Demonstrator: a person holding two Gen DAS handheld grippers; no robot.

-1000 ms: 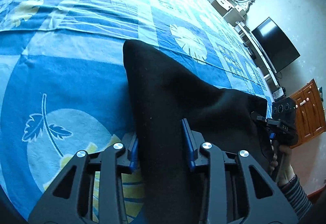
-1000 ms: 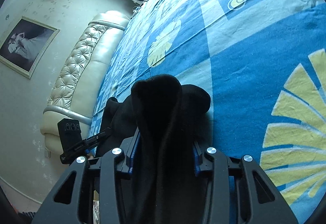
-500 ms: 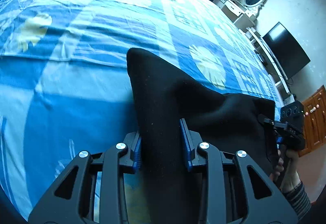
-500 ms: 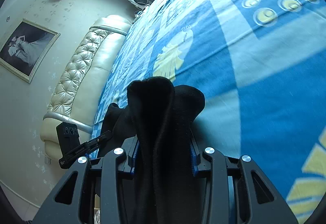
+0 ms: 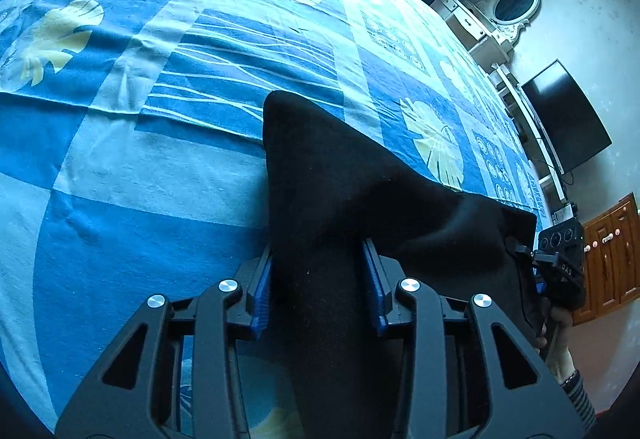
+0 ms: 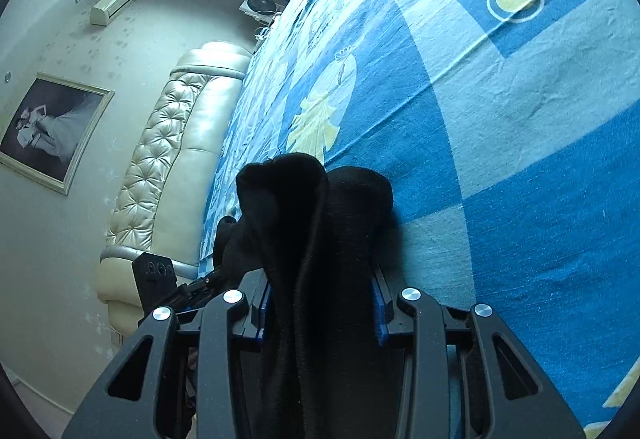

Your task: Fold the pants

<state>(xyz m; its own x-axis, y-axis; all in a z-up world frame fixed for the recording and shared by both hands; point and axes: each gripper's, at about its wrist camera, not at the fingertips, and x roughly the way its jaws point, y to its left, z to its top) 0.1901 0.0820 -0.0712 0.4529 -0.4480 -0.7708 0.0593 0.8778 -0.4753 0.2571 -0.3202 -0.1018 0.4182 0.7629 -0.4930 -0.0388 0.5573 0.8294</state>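
Both tongs have carried the black pants [image 5: 340, 207] a little farther across the bed [image 5: 140, 179] than a moment ago, and more of the blue cover shows ahead. The left tongs [image 5: 318, 279] pinch one thick bunch of the cloth. The right tongs [image 6: 320, 299] pinch another bunch. The pants hang stretched between them, above the bed, near its close edge. I think the fold is only partly done. The cloth is bunched and doubled, not flat. It looks like the pants must be laid down, smoothed and folded again.
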